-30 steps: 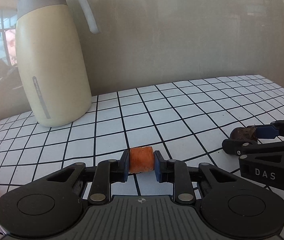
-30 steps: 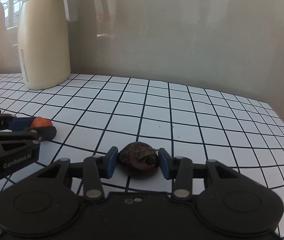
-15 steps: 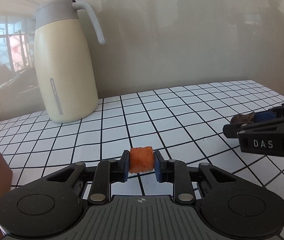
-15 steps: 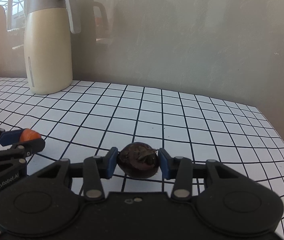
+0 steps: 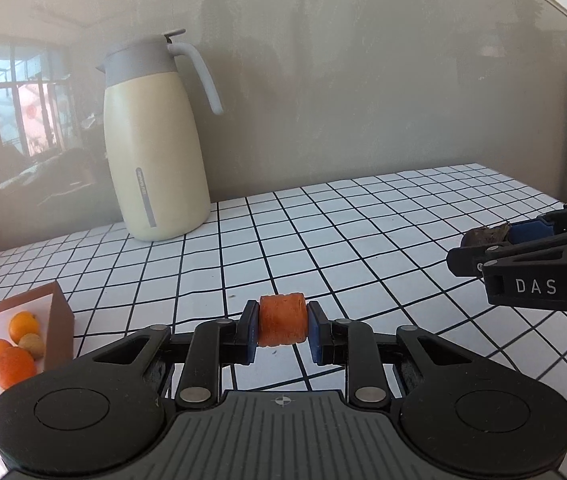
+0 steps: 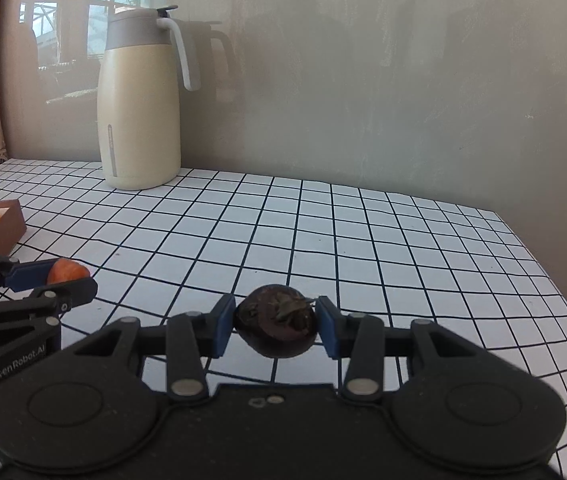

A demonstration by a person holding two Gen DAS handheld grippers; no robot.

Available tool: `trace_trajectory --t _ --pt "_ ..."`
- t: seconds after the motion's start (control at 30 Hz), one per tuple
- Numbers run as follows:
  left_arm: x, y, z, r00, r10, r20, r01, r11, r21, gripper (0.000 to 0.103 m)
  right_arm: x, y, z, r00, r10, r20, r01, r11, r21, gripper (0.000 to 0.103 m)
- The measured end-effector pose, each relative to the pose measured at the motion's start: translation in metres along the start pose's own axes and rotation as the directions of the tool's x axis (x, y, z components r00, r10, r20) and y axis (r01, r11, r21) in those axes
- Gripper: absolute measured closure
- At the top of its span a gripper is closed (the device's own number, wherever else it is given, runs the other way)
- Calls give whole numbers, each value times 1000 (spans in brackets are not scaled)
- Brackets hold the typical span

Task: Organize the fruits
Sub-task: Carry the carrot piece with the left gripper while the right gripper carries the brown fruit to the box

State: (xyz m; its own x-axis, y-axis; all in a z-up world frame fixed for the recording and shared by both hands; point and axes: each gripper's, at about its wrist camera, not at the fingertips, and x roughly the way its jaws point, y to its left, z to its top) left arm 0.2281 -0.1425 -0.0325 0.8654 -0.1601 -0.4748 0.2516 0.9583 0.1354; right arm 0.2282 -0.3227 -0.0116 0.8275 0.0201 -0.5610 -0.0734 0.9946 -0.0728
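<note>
Orange chunk [image 5: 282, 319] sits clenched between the pads of our left claw [image 5: 282, 326], and a dark round fruit [image 6: 276, 326] is gripped the same way in our right claw [image 6: 276, 330] — both lifted clear of the checked counter [image 5: 363, 240]. Low on the left stands a brown box [image 5: 60, 322] that already holds small orange fruits [image 5: 14, 364], so we judge the step in hand to be carrying both pieces over to it.

To do it well, we keep both grips firm and level; the chunk is held only by its flat ends and could twist out if we tilt. The dark fruit is round and caught just at its widest part, so a jolt might roll it free. We bring the left claw in first, since it is nearer the box, and keep the right one well apart so the two do not knock. We clear the box's near wall from above, lower each piece close to the floor of the box — not onto the fruits there — and only then let go. The cream jug [image 5: 155, 148] at the back stands out of our way.
</note>
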Motion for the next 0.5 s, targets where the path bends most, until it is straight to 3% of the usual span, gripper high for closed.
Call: trace_trajectory --t 0.3,0.5 --pt "-63 30 -14 999 36 40 -35 999 -15 78 -35 30 -14 1000 19 19 -18 999 -31 68" --pt "-99 58 -27 995 79 64 -78 997 -25 78 -53 62 -16 996 84 21 -82 993 -80 68"
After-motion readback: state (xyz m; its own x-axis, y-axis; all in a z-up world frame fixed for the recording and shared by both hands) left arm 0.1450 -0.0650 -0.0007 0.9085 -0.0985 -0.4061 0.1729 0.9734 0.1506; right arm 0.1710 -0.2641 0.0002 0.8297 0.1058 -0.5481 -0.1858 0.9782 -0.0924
